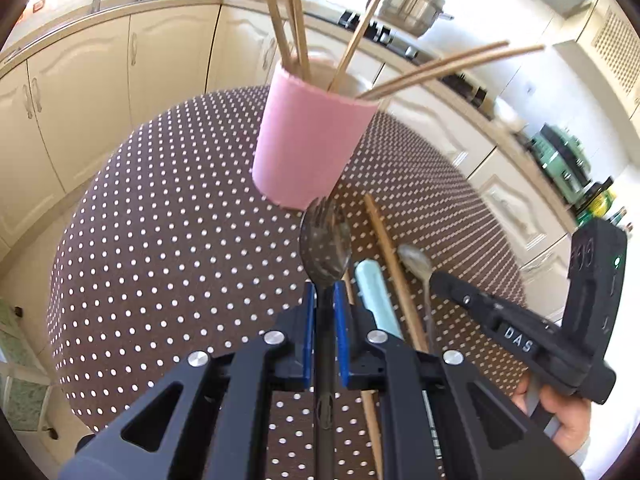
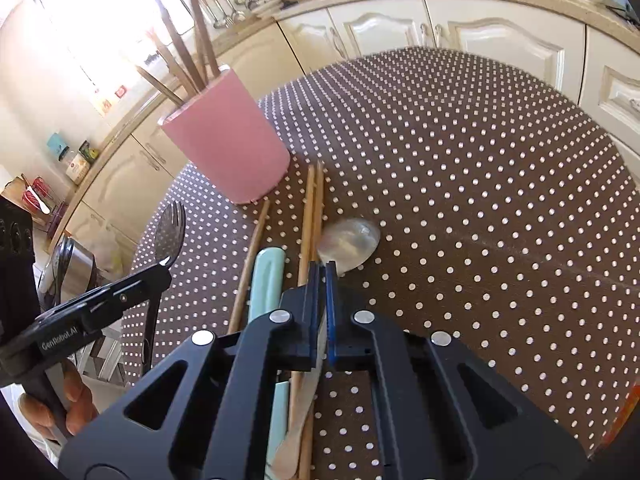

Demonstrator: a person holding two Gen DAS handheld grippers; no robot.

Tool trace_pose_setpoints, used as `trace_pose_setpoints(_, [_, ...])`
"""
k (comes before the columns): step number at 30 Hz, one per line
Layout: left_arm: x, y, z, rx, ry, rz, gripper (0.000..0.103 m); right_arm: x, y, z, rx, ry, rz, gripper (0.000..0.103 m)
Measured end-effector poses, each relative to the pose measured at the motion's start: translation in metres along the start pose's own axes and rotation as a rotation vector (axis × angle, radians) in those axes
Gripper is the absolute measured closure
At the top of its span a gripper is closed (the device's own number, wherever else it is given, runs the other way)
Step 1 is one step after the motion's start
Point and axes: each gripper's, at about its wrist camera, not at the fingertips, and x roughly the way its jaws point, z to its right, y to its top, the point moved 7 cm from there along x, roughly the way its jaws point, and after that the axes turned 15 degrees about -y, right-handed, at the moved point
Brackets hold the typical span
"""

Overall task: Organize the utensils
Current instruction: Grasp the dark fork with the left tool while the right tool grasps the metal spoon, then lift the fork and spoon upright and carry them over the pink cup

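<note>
A pink cup (image 1: 312, 140) with several wooden chopsticks (image 1: 296, 12) stands on the dotted table. My left gripper (image 1: 325, 288) is shut on the handle of a dark spork (image 1: 325, 240), held just short of the cup's base. From the right wrist view, the spork (image 2: 170, 236) hangs above the table's left edge. My right gripper (image 2: 322, 270) is shut on the neck of a metal spoon (image 2: 350, 242) that lies on the cloth; its tip (image 1: 436, 280) meets the spoon (image 1: 416, 262) in the left view.
Beside the spoon lie loose chopsticks (image 2: 308, 216), a mint-green handle (image 2: 266, 280) and a wooden spatula (image 2: 294, 440). The brown polka-dot tablecloth (image 2: 480, 200) is bare to the right. Cream cabinets (image 1: 80, 92) and a stove with a pot (image 1: 412, 0) ring the table.
</note>
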Motion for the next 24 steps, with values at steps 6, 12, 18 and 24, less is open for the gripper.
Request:
trace_pose_setpoints(6, [-0.006, 0.002, -0.004, -0.016, 0.005, -0.004, 0.093, 0.001, 0.001, 0.009, 0.022, -0.039, -0.024, 0.099])
trace_pose_setpoints(12, [0.000, -0.005, -0.008, -0.032, 0.002, -0.023, 0.093, 0.007, -0.001, 0.008, 0.034, -0.054, -0.060, 0.099])
trace_pose_setpoints(18, [0.001, -0.008, -0.010, -0.037, -0.005, -0.027, 0.093, 0.013, 0.001, 0.002, 0.032, -0.071, -0.076, 0.082])
trace_pose_setpoints(24, [0.003, -0.008, -0.013, -0.039, -0.004, -0.032, 0.093, 0.025, -0.001, -0.013, 0.000, -0.106, -0.078, 0.084])
